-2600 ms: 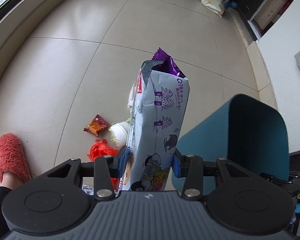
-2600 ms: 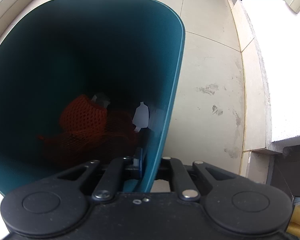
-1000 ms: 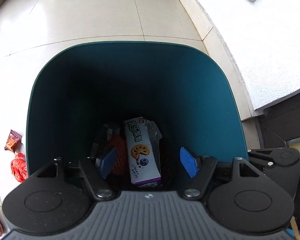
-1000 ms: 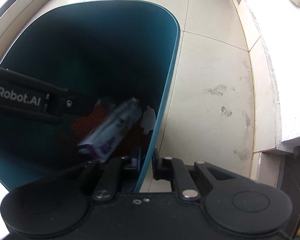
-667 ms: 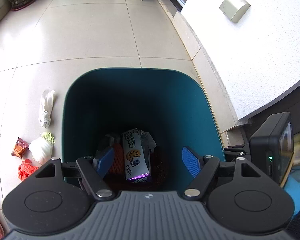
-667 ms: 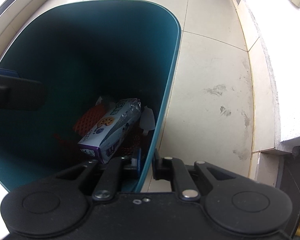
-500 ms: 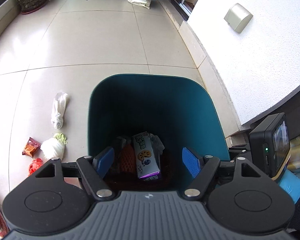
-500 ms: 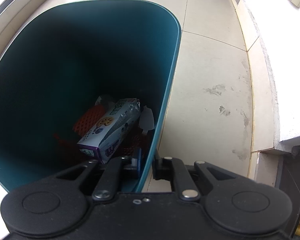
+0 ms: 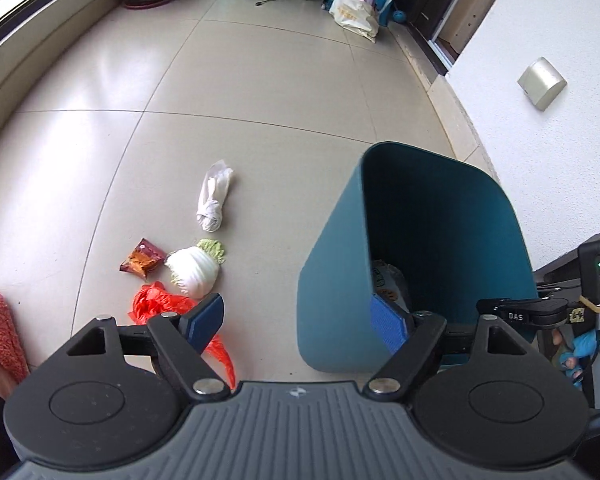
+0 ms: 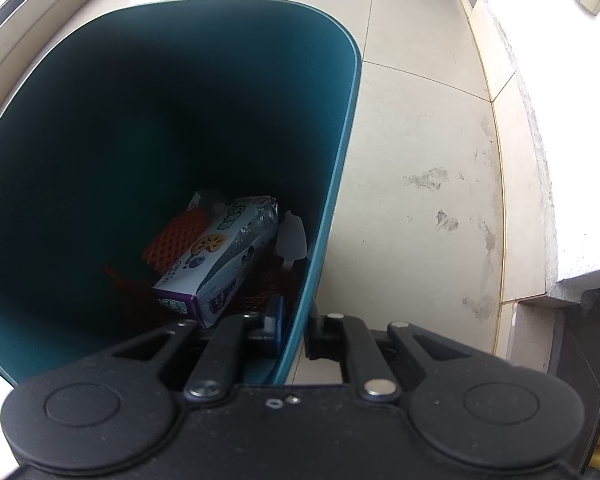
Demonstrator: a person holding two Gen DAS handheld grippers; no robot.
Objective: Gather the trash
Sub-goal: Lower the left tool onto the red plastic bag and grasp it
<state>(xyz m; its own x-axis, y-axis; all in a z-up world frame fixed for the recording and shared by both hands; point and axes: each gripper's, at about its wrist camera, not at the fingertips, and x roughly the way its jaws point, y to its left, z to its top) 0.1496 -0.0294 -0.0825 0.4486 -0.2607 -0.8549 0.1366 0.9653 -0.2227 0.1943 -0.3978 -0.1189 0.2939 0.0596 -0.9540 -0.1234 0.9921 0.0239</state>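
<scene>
The teal bin [image 9: 332, 280] stands on the tiled floor [image 9: 260, 92] to the right of the left claw [image 9: 296, 322], by the white wall. The right claw [image 10: 294, 328] is clamped on the bin's near rim, one finger inside and one outside, holding it in place. Inside lie a purple-and-white biscuit box [image 10: 220, 256], an orange net [image 10: 176, 236] and a scrap of white paper [image 10: 294, 240].

The trash not yet collected lies on the floor ahead and to the left of the left claw, on the side away from the bin, so this hand is clearly the nearer one. The left claw holds nothing and its jaws are opening.

Farthest of the cluster is a knotted white bag [image 9: 214, 200], its long axis running away from the claw. Nearer sits a white cabbage piece [image 9: 194, 268], with a small brown snack wrapper [image 9: 142, 260] to its left. Nearest, just past the left finger, lies a crumpled red plastic bag [image 9: 160, 306], probably the easiest next pick.
</scene>
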